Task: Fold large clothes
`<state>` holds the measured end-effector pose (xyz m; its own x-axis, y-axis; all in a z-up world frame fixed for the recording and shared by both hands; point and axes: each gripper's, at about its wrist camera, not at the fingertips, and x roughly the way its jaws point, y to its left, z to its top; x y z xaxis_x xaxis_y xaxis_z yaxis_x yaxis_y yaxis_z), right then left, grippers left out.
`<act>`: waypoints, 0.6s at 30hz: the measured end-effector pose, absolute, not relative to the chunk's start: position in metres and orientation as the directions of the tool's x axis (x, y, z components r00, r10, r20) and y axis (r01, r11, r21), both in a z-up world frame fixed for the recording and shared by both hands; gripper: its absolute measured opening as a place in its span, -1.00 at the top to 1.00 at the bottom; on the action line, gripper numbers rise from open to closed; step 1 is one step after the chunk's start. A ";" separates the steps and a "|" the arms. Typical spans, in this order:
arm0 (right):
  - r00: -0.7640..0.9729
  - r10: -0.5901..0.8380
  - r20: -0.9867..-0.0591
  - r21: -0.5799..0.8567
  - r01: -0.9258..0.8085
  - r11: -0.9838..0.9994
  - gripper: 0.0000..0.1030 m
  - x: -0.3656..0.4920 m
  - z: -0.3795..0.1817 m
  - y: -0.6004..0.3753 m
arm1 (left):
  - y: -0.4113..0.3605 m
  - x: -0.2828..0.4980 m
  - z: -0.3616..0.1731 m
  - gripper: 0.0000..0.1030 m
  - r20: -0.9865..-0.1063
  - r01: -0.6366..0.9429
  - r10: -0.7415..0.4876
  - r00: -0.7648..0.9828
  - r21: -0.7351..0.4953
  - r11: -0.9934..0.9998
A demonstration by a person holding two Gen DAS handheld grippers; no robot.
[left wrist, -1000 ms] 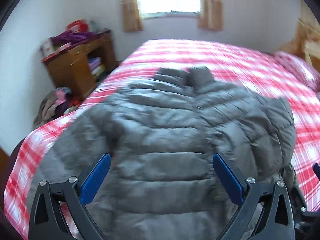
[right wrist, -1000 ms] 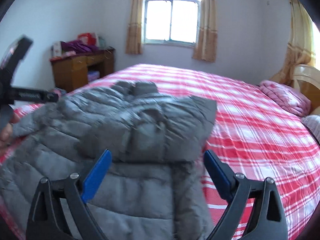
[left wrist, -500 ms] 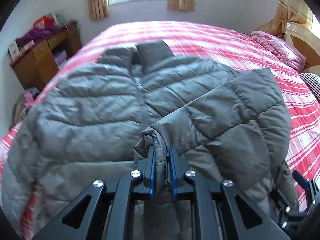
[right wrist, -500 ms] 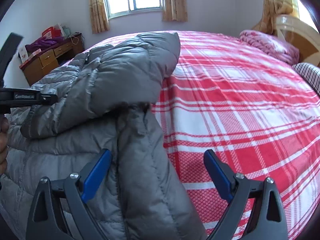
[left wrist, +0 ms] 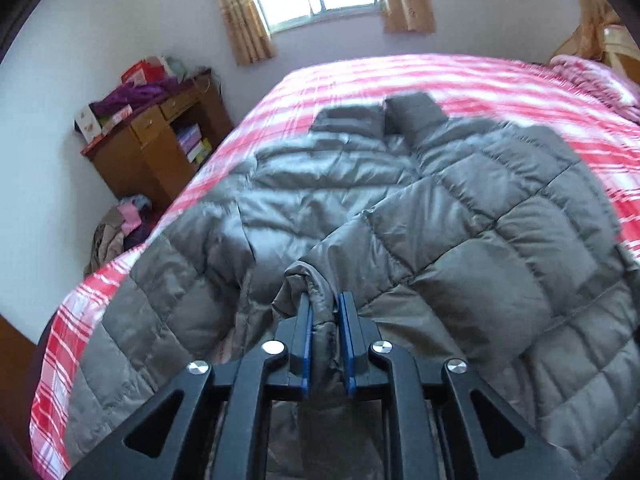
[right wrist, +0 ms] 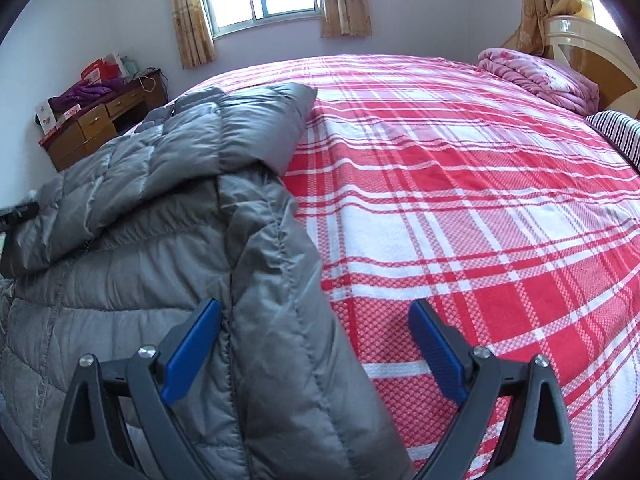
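Your left gripper [left wrist: 324, 316] pinches the jacket's [left wrist: 400, 216] sleeve cuff [left wrist: 308, 280] — jaws just eased slightly — to fold it inward, while your right gripper [right wrist: 314, 346] gapes over its right side near the bed's [right wrist: 480, 200] left edge.

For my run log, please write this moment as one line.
left gripper: shut on grey jacket cuff, jaws eased slightly | right gripper: open over grey jacket edge | red plaid bed

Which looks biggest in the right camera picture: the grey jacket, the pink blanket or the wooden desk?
1. grey jacket, though it is nearest the camera
2. pink blanket and wooden desk: about alike, both far off
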<state>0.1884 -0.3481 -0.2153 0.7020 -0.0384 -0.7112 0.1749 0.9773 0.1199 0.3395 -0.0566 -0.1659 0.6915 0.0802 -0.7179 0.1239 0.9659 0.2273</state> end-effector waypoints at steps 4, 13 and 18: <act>0.694 -0.020 -0.720 0.137 0.169 0.976 -0.89 0.190 -0.214 -0.351 | -0.047 0.344 -0.164 -0.21 -0.707 0.040 0.170 0.686 0.270 0.962; 0.802 0.022 -0.597 0.151 0.086 0.985 -0.73 0.188 -0.125 -0.359 | -0.044 0.333 -0.097 -0.67 -0.563 -0.118 0.188 0.805 0.159 0.980; 0.832 -0.003 -0.555 0.069 0.049 0.996 -0.62 0.254 -0.107 -0.337 | -0.078 0.357 -0.122 -0.67 -0.582 -0.087 0.158 0.798 0.149 0.985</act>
